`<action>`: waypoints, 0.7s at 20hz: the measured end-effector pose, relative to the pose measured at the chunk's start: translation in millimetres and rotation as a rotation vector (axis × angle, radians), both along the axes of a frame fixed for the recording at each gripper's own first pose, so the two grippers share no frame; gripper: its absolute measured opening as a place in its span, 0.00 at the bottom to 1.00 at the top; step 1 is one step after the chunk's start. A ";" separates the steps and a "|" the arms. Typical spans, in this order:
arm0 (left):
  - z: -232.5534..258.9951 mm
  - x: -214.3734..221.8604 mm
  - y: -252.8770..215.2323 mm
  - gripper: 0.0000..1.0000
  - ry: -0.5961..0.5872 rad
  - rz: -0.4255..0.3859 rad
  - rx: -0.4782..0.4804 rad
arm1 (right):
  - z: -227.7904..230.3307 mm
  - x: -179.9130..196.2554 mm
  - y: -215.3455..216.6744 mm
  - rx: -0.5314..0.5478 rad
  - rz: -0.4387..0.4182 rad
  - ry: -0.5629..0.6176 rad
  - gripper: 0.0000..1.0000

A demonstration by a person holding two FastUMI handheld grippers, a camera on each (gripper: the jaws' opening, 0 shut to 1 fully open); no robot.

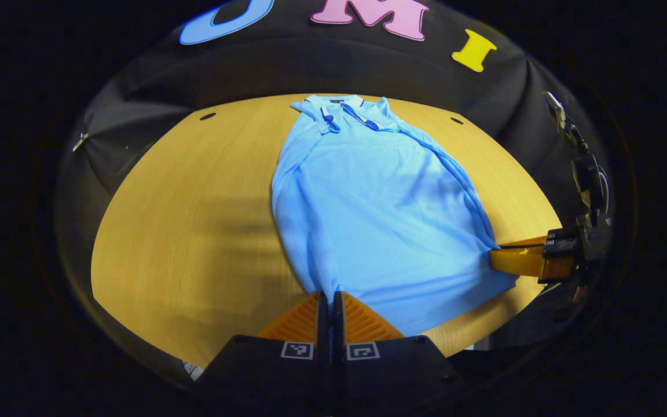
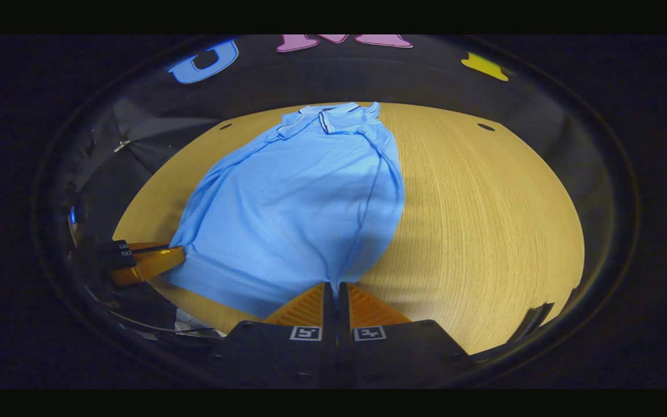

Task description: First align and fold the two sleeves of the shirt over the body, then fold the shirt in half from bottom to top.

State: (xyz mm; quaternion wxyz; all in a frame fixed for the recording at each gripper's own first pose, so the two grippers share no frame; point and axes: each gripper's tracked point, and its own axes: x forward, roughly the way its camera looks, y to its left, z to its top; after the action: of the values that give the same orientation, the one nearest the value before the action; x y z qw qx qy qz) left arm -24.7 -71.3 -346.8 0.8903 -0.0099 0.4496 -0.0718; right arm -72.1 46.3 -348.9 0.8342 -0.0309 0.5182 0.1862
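Left gripper view showed the left gripper (image 1: 330, 296) with its fingers pressed together, pinching a bottom corner of the light blue shirt (image 1: 368, 208). The right gripper (image 1: 498, 255) stood off to its right, at the opposite hem corner. In the right gripper view, the right gripper (image 2: 333, 288) was likewise clamped on the hem at its own tips, with the left gripper (image 2: 177, 255) near the far left corner. The shirt lay flat on the wooden table (image 1: 194, 220), stretching away from both sets of tips, collar (image 1: 339, 107) farthest off and the sleeves apparently already laid over the body. Judged light, soft and limp; the fabric would sag and crease if slack. The two hem corners seemed the sound holding points for the bottom-to-top fold.
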 end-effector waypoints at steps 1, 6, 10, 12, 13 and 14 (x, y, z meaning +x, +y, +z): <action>6.1 4.0 -1.8 0.06 -0.009 -0.001 -0.004 | 4.9 3.2 0.2 0.009 -0.003 0.003 0.05; 56.7 35.5 -6.7 0.06 -0.040 0.022 -0.030 | 45.0 40.9 1.3 0.044 -0.017 -0.036 0.03; 111.2 88.9 -11.3 0.06 -0.121 0.012 -0.038 | 79.7 103.1 12.4 0.074 -0.006 -0.098 0.10; 128.8 119.1 -10.5 0.06 -0.151 0.002 -0.025 | 94.4 145.0 24.0 0.102 -0.012 -0.127 0.05; 133.5 132.5 -10.5 0.06 -0.157 0.002 -0.023 | 101.1 164.4 28.4 0.109 -0.011 -0.145 0.05; 139.6 147.8 -10.5 0.06 -0.164 0.006 -0.026 | 107.3 183.4 33.2 0.111 -0.006 -0.165 0.00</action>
State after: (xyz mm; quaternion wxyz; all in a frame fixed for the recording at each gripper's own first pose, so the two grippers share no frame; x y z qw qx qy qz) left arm 123.1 -81.8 -207.2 0.9241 -0.0168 0.3744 -0.0754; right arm 111.3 79.5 -241.6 0.8749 0.0018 0.4368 0.2093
